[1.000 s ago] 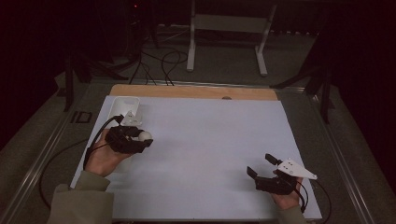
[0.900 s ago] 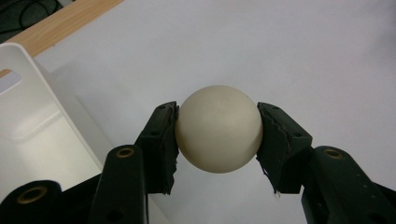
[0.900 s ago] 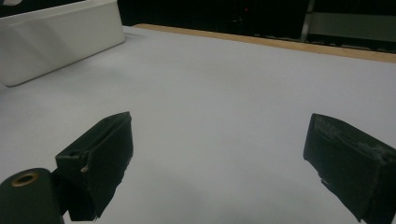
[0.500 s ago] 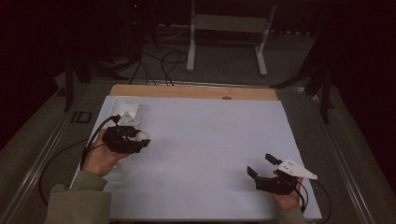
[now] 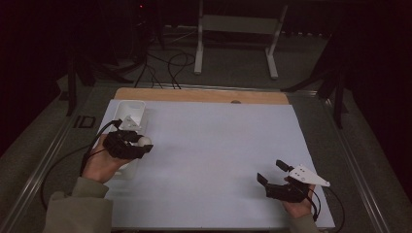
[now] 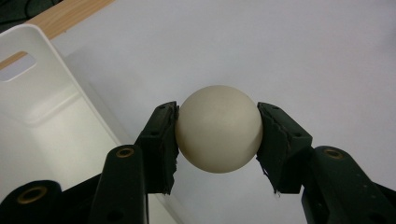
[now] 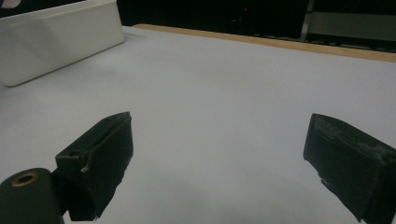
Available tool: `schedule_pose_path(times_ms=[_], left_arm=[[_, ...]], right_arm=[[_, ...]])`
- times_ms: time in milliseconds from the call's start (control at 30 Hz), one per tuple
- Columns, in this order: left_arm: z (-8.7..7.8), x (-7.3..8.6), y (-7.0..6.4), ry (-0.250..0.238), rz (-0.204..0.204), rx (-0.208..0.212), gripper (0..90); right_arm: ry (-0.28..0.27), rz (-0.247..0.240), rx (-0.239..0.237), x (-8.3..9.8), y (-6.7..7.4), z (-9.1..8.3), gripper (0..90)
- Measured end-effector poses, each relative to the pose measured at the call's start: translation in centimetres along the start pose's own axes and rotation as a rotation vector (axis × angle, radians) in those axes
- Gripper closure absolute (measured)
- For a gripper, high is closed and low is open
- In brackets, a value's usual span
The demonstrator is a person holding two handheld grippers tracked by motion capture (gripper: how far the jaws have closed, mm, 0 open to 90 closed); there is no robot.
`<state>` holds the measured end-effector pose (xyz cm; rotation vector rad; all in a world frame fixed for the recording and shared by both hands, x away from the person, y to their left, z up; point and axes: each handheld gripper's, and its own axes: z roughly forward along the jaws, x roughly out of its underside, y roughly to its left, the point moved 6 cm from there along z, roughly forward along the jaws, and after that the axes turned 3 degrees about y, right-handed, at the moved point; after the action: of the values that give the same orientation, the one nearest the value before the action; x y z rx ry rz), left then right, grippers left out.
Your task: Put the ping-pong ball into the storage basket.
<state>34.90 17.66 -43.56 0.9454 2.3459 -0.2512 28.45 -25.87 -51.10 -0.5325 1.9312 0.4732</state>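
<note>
At nine o'clock on the table [image 5: 218, 145], the left gripper [image 5: 144, 145] clamps one cream ball [image 6: 218, 128] between its pads; round, the ball has no long axis. One white bin [image 5: 131, 109] sits just beside it. At five o'clock, the right gripper [image 5: 273, 174] gapes wide, empty.

ball [image 6: 218, 129]: cream, plain
bin [image 6: 42, 100]: white, plain
table cover [image 5: 218, 160]: pale grey-white, plain
table edge [image 5: 204, 95]: light wood, at 12 o'clock
left gripper [image 6: 217, 140]: black
right gripper [image 7: 219, 163]: black
</note>
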Motion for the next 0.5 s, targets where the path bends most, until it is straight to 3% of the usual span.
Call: schedule_pose_path(times_ms=[500], left_arm=[[-0.24, 0.75, 1.01, 0.022, -0.027, -0.021, 51.1]], right_arm=[[0.002, 0.002, 0.001, 0.03, -0.01, 0.04, 8.0]])
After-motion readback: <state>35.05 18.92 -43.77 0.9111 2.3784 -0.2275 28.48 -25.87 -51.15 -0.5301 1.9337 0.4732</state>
